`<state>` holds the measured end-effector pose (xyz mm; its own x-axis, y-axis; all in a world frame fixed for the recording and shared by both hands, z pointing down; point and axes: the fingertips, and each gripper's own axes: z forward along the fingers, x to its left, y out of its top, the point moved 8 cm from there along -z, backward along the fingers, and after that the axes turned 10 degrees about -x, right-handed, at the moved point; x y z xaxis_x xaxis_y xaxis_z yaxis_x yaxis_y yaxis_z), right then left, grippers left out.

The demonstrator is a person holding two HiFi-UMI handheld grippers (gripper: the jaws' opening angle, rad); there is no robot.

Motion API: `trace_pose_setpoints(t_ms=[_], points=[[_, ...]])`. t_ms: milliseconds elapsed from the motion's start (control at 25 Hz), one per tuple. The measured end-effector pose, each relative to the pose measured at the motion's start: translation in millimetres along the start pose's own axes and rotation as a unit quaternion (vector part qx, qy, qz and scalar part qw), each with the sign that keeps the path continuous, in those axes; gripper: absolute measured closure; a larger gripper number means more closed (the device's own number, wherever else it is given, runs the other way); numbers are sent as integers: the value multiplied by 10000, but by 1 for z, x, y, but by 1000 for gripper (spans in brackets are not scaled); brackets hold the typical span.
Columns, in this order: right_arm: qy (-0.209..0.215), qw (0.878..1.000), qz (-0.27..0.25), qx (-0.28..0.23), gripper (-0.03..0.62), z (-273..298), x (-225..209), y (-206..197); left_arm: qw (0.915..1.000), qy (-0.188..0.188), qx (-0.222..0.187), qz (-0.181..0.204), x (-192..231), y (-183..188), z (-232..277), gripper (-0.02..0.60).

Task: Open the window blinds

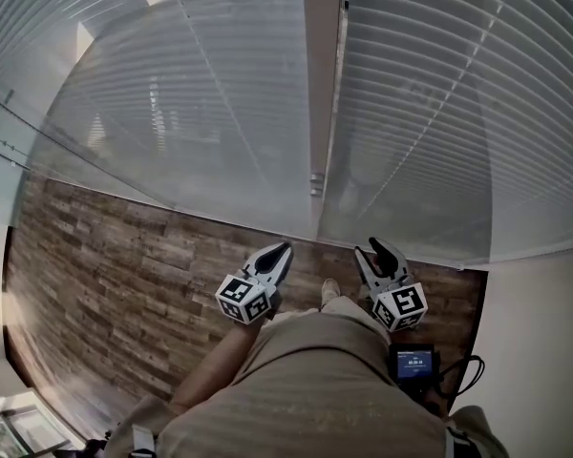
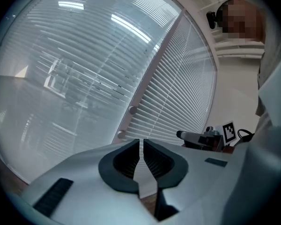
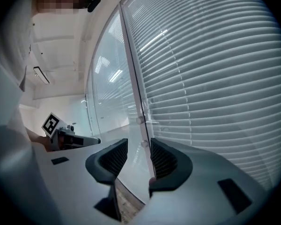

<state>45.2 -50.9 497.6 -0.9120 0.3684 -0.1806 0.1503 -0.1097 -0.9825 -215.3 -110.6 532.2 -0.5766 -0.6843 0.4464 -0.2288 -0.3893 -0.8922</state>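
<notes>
- The window blinds [image 1: 439,113] fill the head view from ten to two o'clock. Their slats are down across both panes, so nothing is opened yet.
- The left claw [image 1: 285,249], near six o'clock, is closed tight and empty.
- The right claw [image 1: 369,247], just beside it, is parted and holds nothing.
- Neither claw touches the blinds, so the whole job seems left.

This looks like an office: tall glass walls [image 1: 172,113] with white blinds [image 1: 449,103], a wooden floor [image 1: 105,265], and a long ceiling light [image 3: 40,75].
</notes>
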Motion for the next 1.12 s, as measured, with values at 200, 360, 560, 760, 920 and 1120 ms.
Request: trace_pose_setpoints(t_ms=[200,360,560,760,920,1120], points=[[79,10000,3,-8,434,6,-22,4,10000,84,-17,3,-4,0,19,541],[169,9998,-53,-16,434,7,-33,16,9998,181,-77,-20,-10,9,30,541],[325,9995,-47,-37,434,17,-51,8,9995,291,-149,1,-5,0,49,541],[492,9988,-66,34,434,18,-62,11,9989,413,-233,-23,-10,0,59,541],[571,9983,-23,71,434,24,-73,5,9983,511,-265,-63,-7,-6,69,541],[710,9974,18,151,434,23,-80,-6,9984,527,-209,-10,-9,-14,78,541]])
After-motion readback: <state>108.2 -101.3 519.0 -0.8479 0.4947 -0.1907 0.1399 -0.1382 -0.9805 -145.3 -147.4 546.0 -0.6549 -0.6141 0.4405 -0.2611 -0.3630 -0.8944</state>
